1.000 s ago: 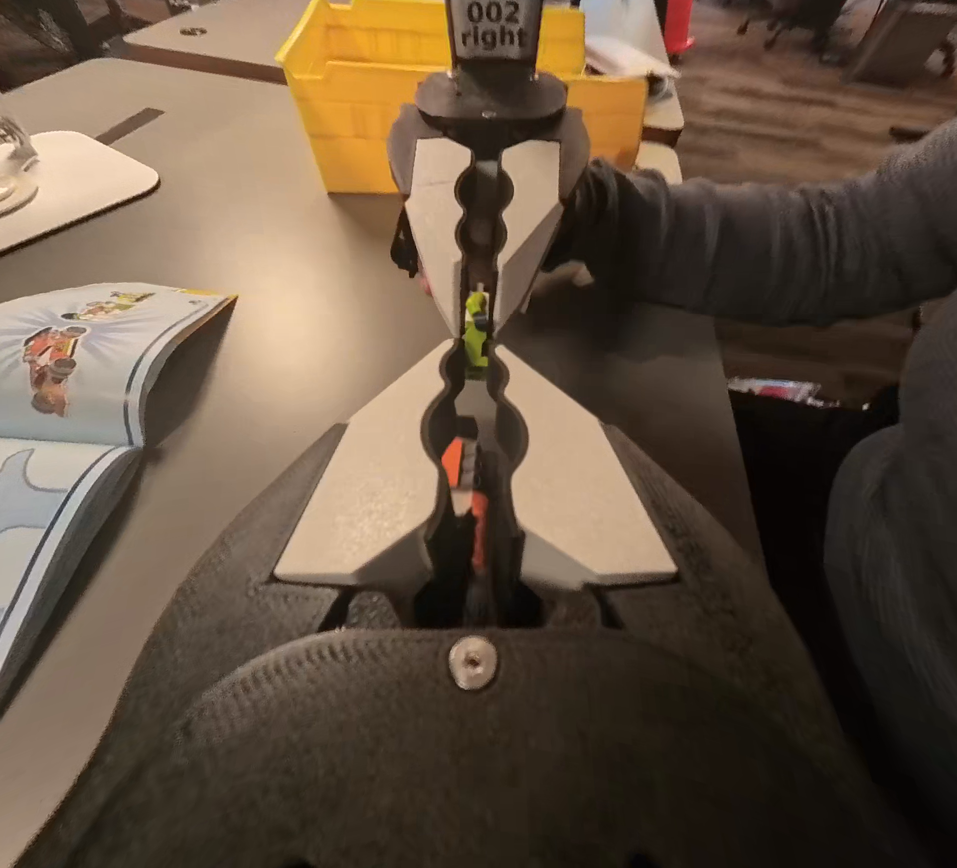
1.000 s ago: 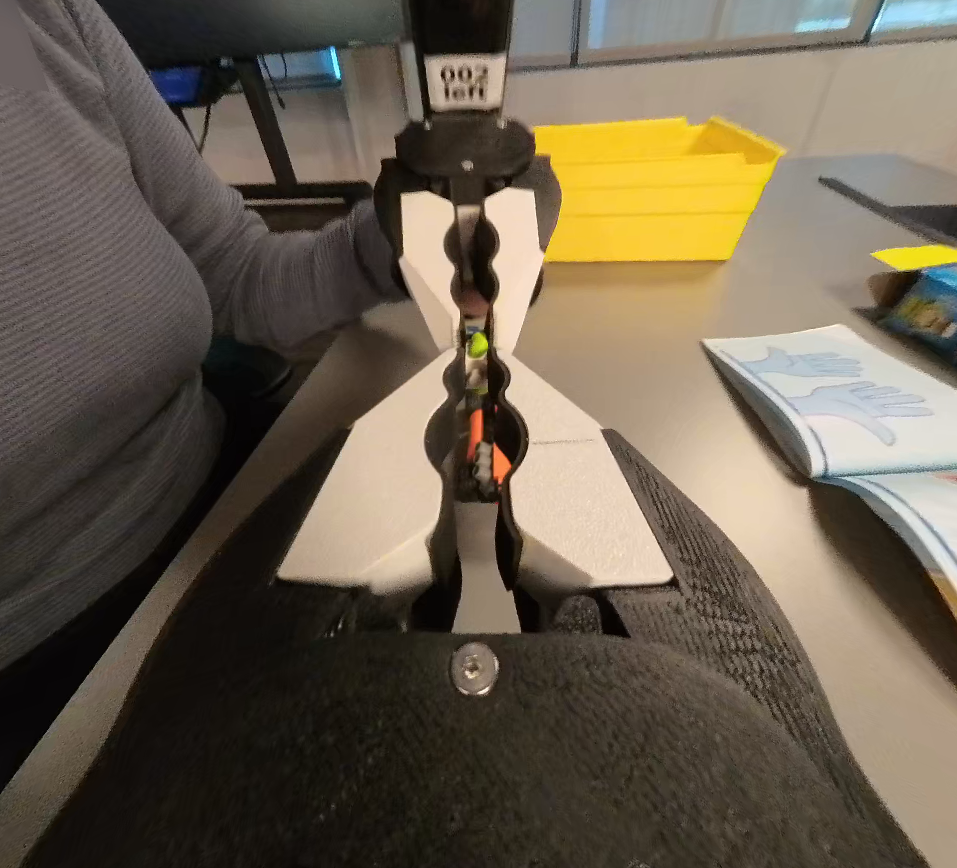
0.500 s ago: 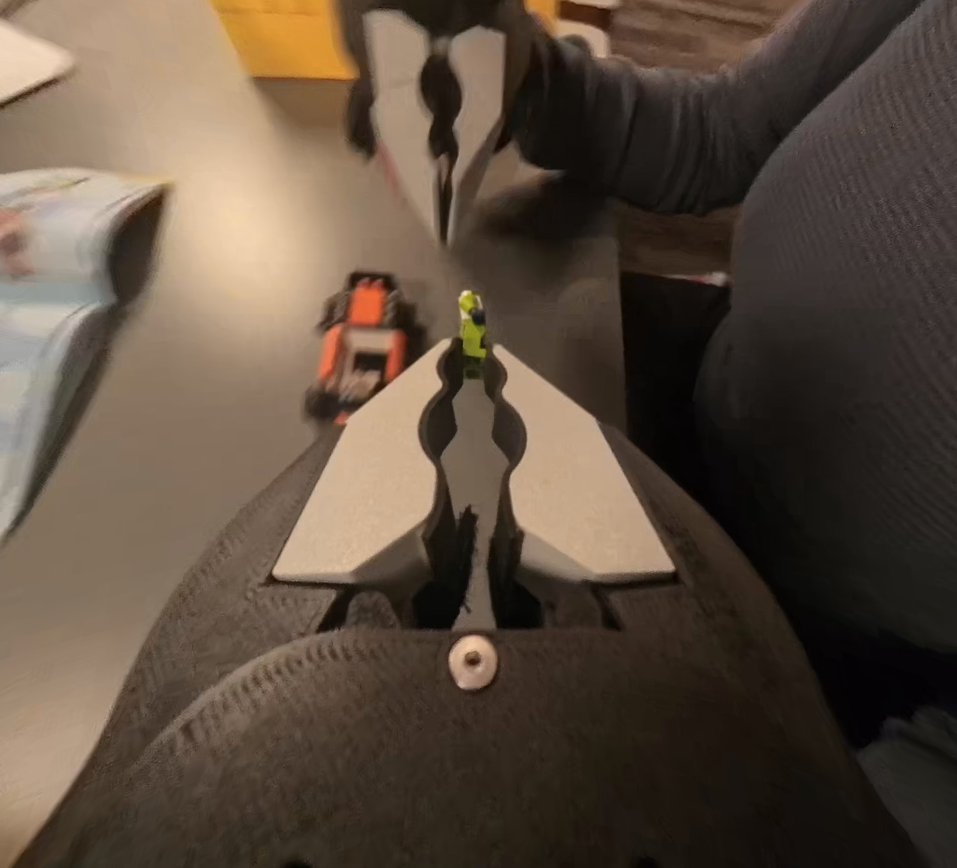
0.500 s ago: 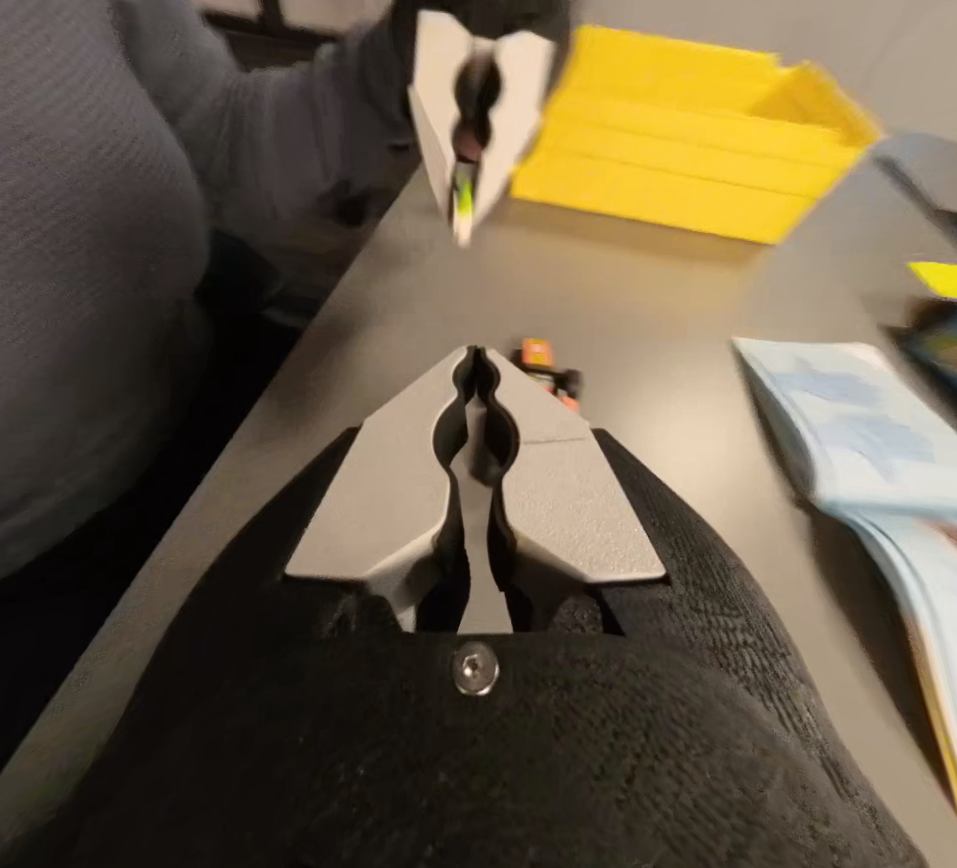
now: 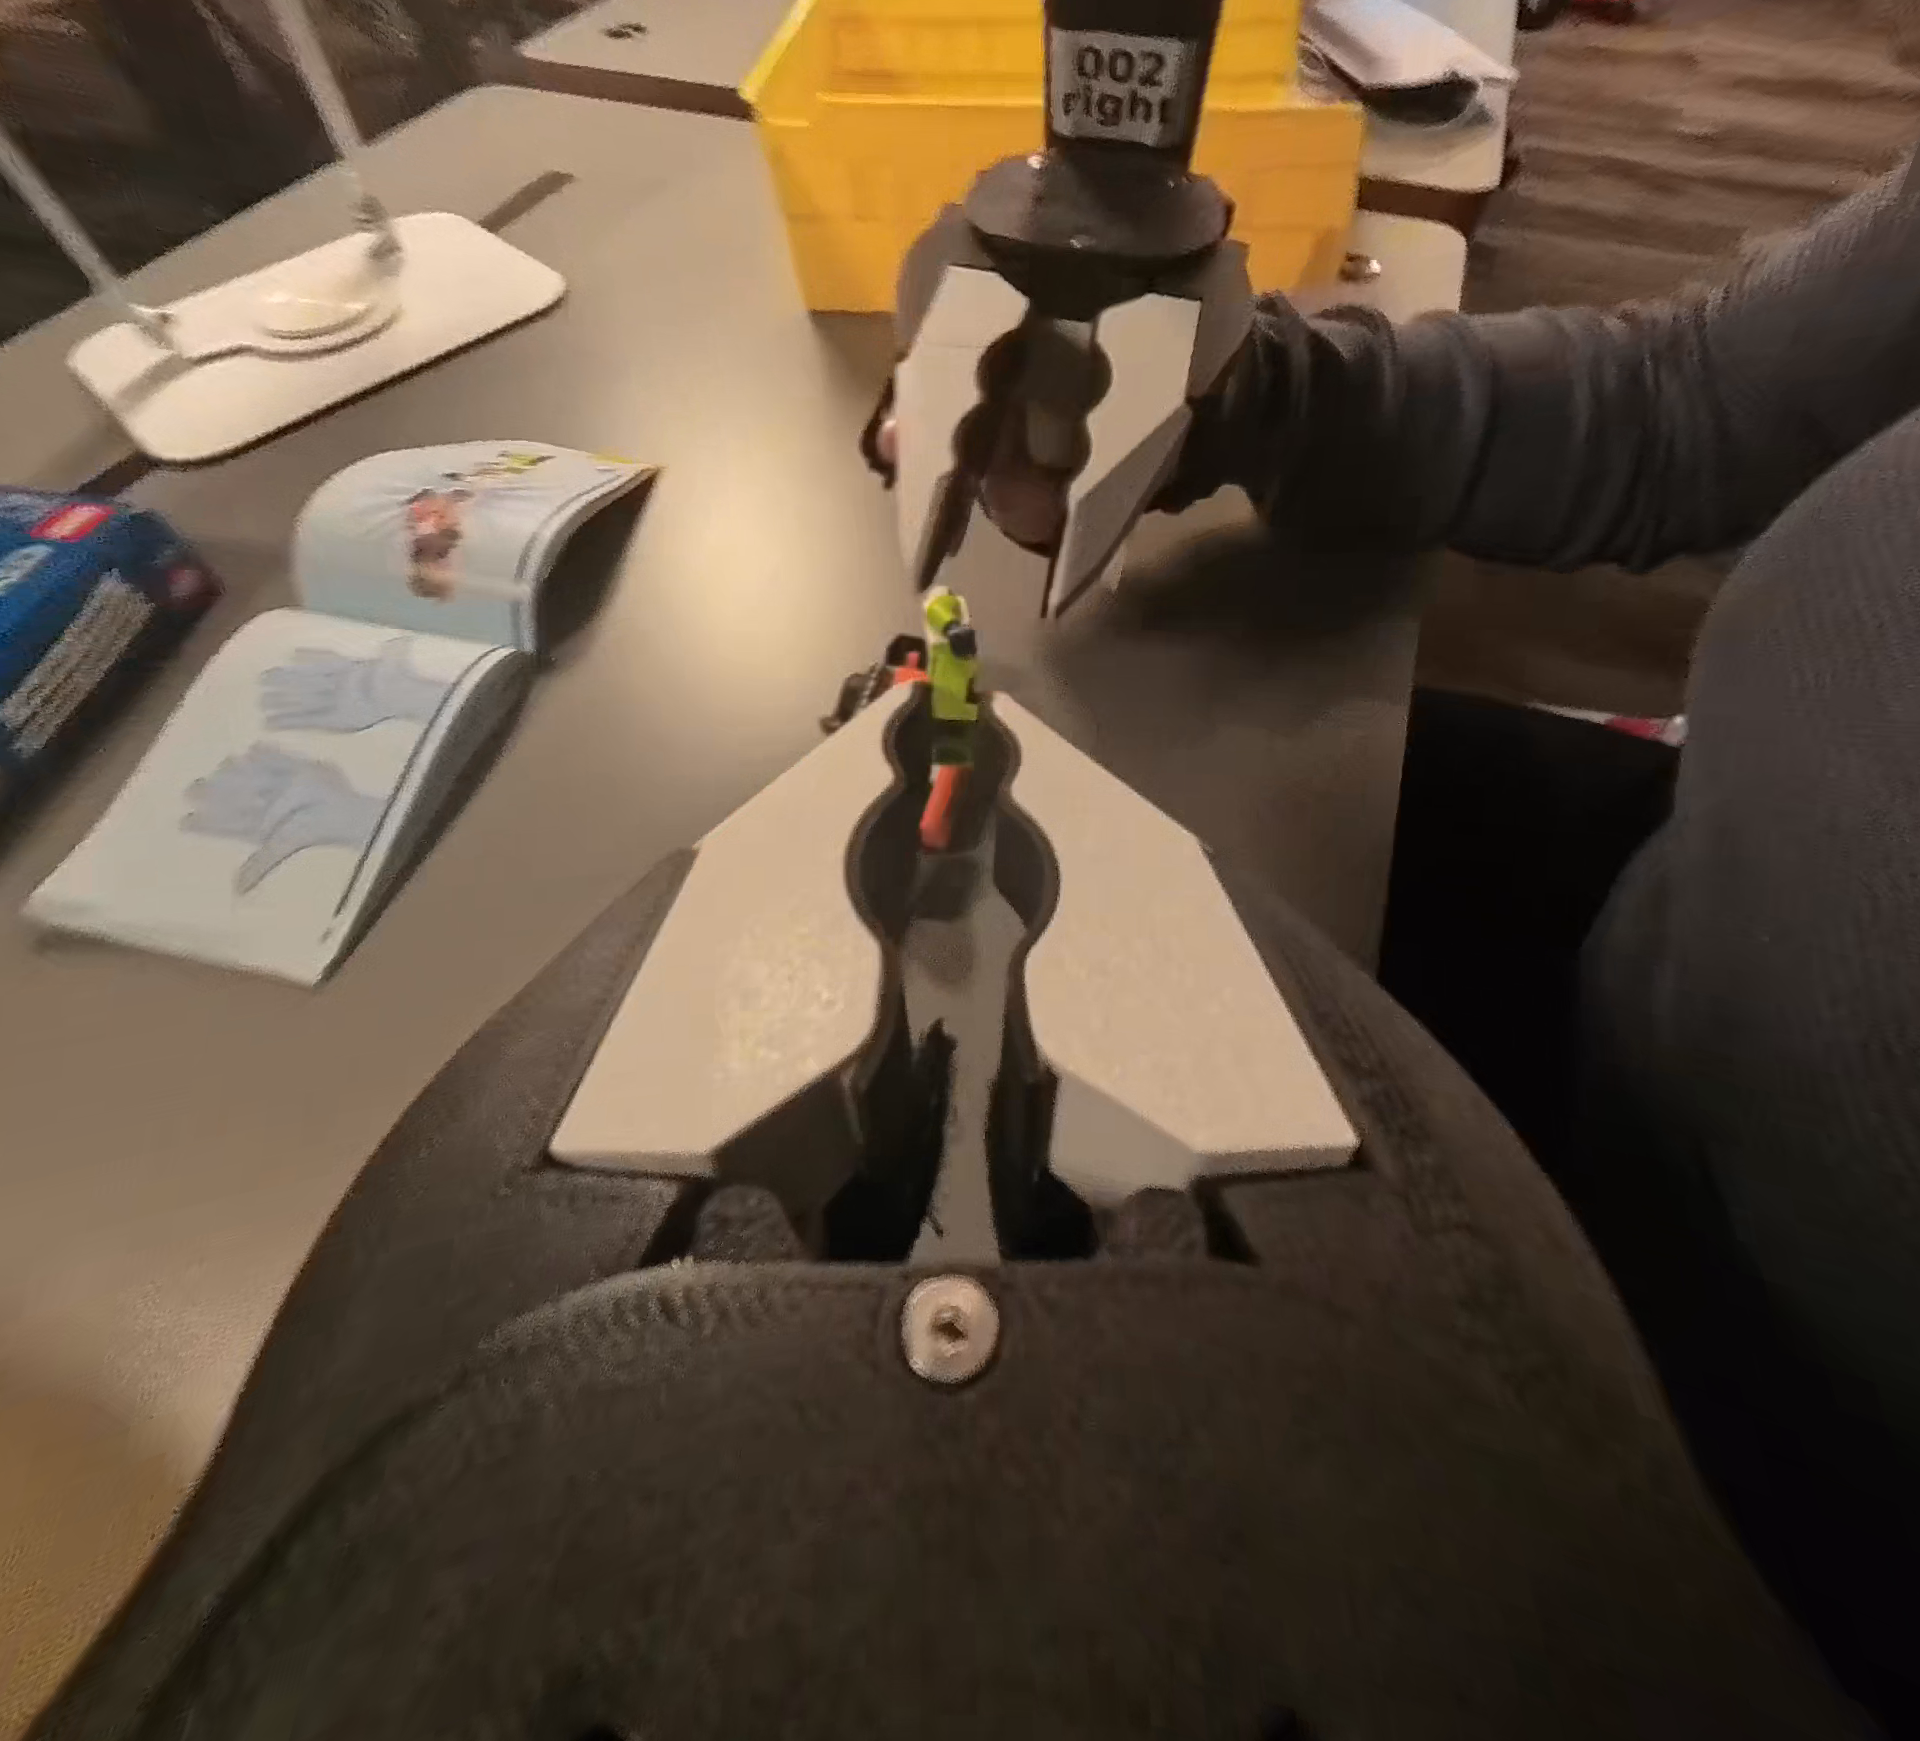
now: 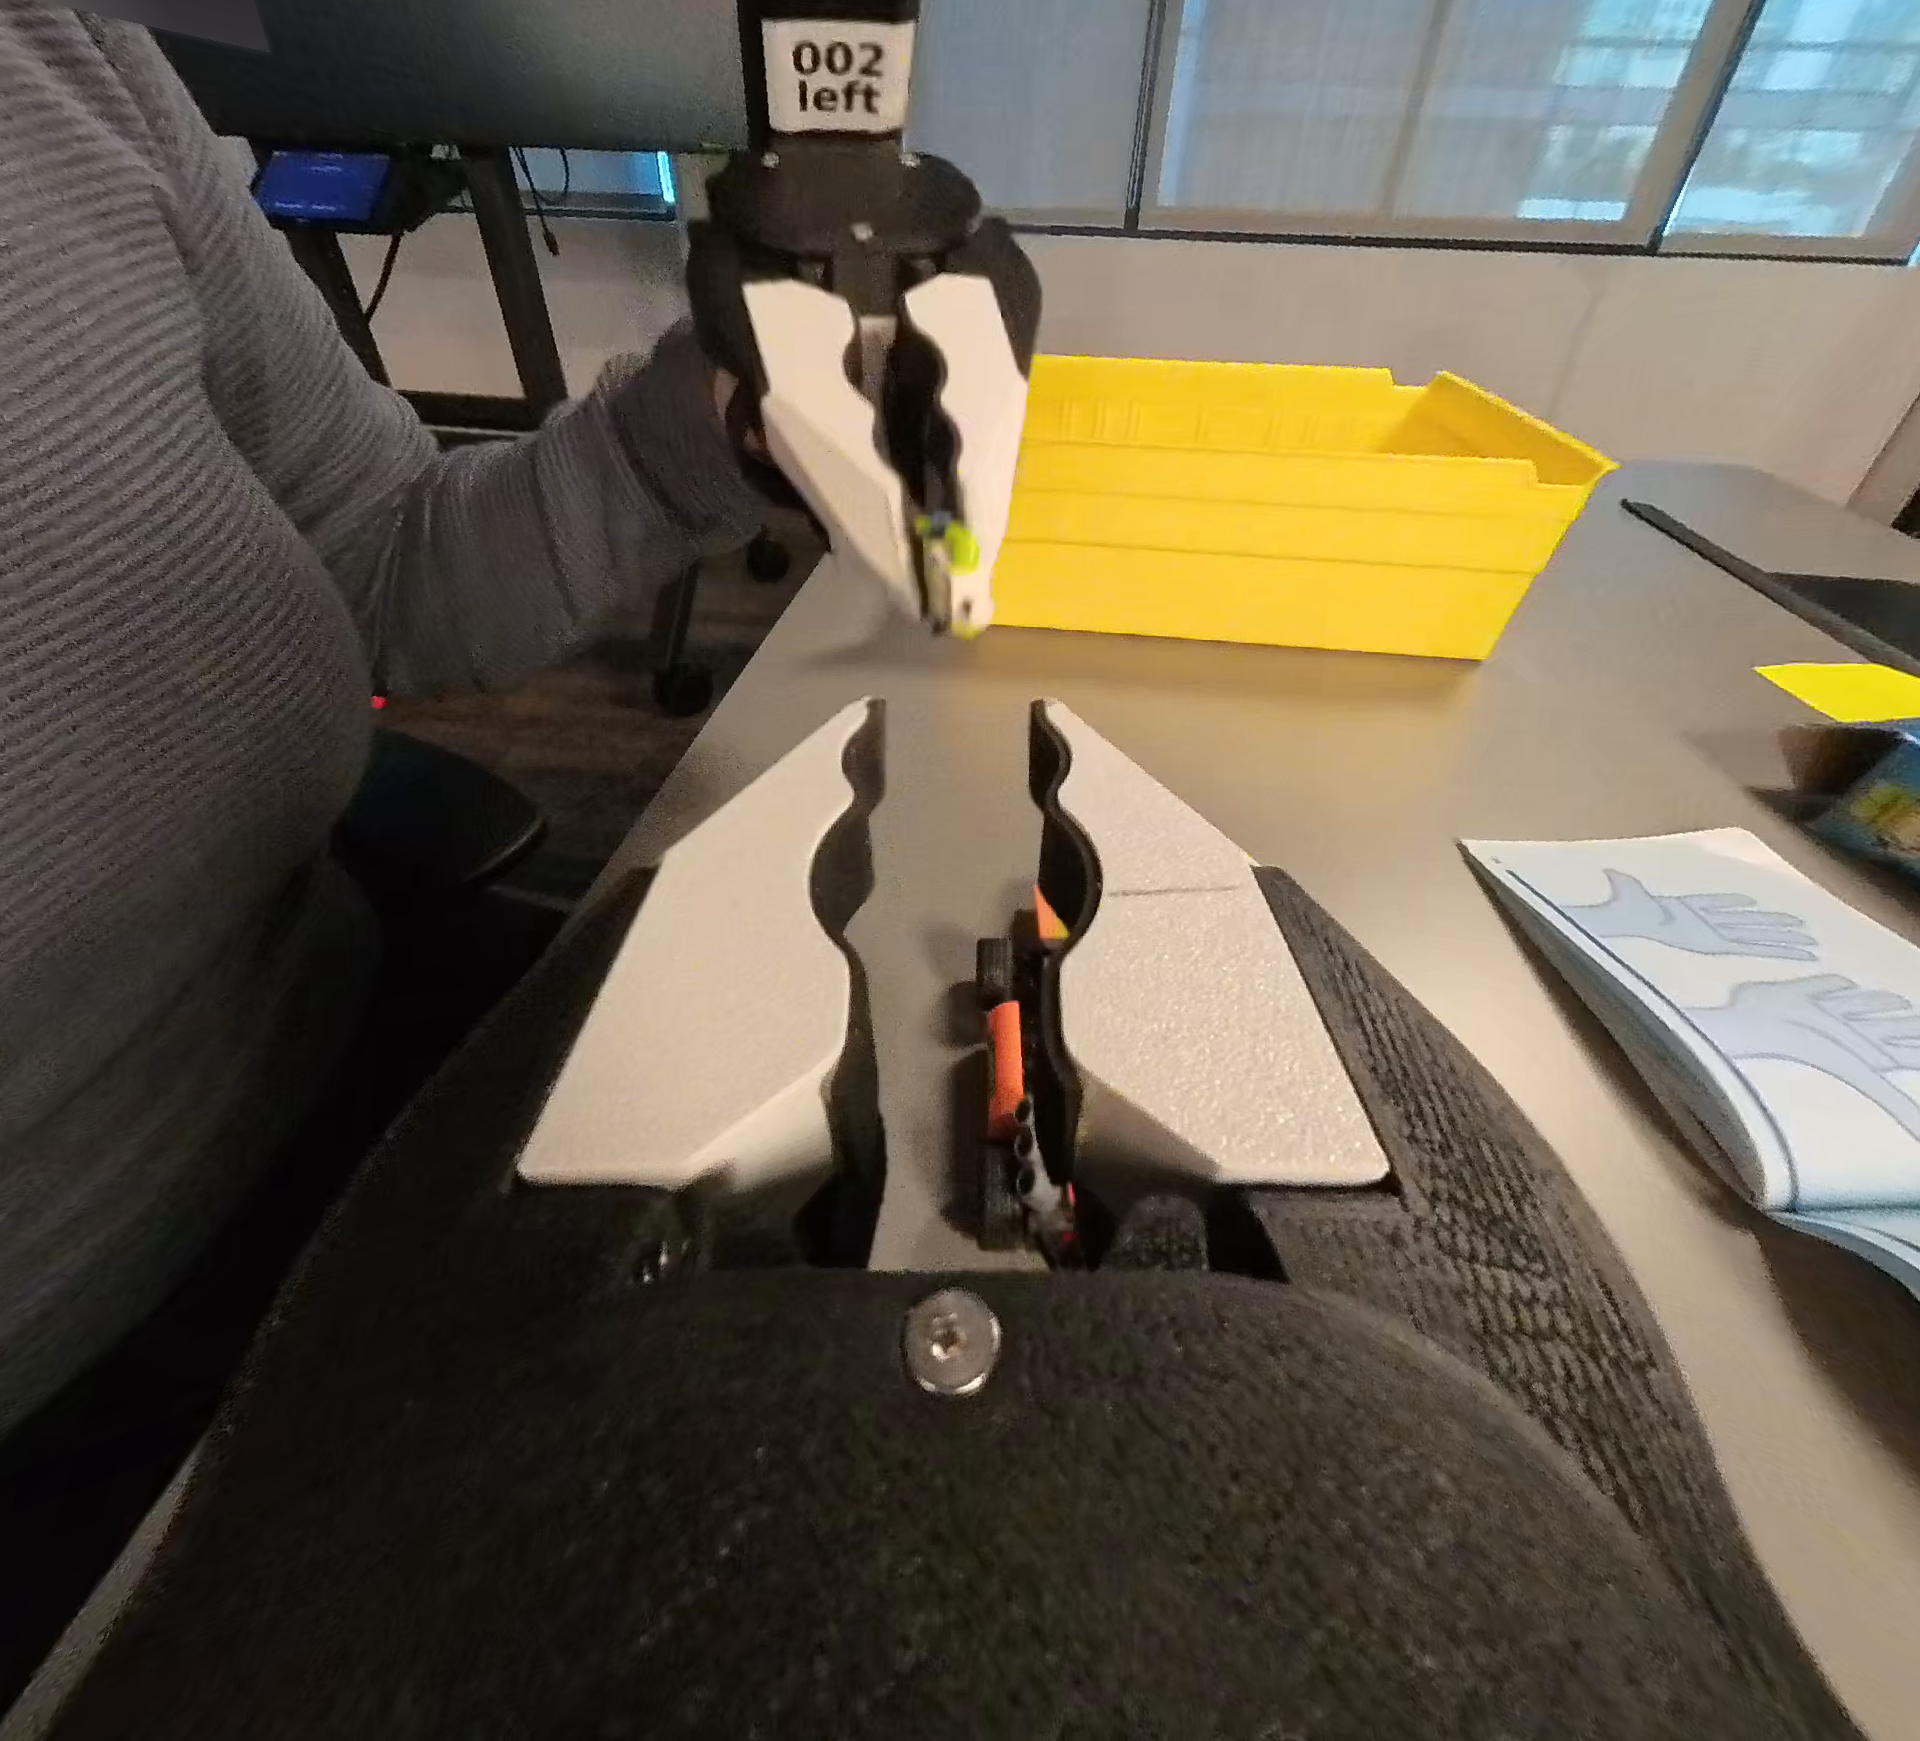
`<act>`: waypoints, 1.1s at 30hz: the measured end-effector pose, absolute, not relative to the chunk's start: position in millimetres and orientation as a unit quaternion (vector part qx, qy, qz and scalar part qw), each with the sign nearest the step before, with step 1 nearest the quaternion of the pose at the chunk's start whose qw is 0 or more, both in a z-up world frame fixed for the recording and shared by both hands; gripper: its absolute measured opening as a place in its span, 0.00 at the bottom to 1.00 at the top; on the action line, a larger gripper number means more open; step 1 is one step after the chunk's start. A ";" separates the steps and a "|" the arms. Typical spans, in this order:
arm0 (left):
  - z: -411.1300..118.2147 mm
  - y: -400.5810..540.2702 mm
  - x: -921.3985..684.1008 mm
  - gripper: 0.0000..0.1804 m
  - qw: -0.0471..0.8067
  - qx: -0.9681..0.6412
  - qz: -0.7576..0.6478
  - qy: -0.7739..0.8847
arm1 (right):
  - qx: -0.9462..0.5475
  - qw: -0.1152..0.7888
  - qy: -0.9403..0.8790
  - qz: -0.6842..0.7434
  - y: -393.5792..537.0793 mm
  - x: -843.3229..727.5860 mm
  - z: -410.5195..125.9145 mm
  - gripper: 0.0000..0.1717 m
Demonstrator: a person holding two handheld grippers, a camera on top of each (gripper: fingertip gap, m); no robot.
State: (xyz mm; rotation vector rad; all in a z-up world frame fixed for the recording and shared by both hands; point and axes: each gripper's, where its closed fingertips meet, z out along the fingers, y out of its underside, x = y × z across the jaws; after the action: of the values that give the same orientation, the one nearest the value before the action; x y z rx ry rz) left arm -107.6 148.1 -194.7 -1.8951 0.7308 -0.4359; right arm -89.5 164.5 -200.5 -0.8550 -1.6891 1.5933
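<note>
My left gripper [image 5: 951, 704] is shut on a small lime-green toy figure [image 5: 948, 657], which sticks up from its tips. The right wrist view shows the same grip: the left gripper [image 6: 943, 616] holds the figure [image 6: 951, 548] above the grey table [image 6: 1351, 756]. My right gripper [image 6: 956, 709] is open with nothing pressed between its pads. It hovers over an orange and black toy car [image 6: 1006, 1063] that lies on the table close under its right finger [image 6: 1143, 860]. In the left wrist view the right gripper [image 5: 987, 595] faces me, open, just beyond the figure. The car [image 5: 940, 808] shows through my left jaws.
A yellow bin [image 6: 1299, 548] stands at the back of the table and also shows in the left wrist view [image 5: 883, 216]. An open booklet [image 5: 312, 756] and a blue packet [image 5: 73, 621] lie to one side. A white stand base [image 5: 312, 341] sits further back. The person's sleeve [image 5: 1507, 444] reaches in.
The grippers were tip to tip, pulled apart, and have come close again. My right gripper was shut with nothing between its tips half a second ago and has opened over the car. The left has kept the figure.
</note>
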 end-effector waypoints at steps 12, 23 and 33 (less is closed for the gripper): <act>-207.8 167.0 -74.9 0.04 0.484 -0.772 -0.236 0.337 | -0.329 0.277 -0.645 0.632 160.0 -86.1 -207.9 0.09; -209.2 166.1 -71.3 0.04 0.479 -0.769 -0.244 0.346 | -0.327 0.258 -0.622 0.663 163.8 -81.8 -199.8 0.07; -200.8 169.7 -65.8 0.04 0.516 -0.749 -0.240 0.340 | -0.300 0.291 -0.640 0.645 165.9 -73.0 -192.6 0.04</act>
State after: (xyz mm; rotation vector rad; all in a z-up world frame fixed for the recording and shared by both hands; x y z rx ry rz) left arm -65.8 169.7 -200.8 -1.7985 0.8165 -0.5757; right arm -73.0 165.9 -192.6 -0.7988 -1.7073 1.7199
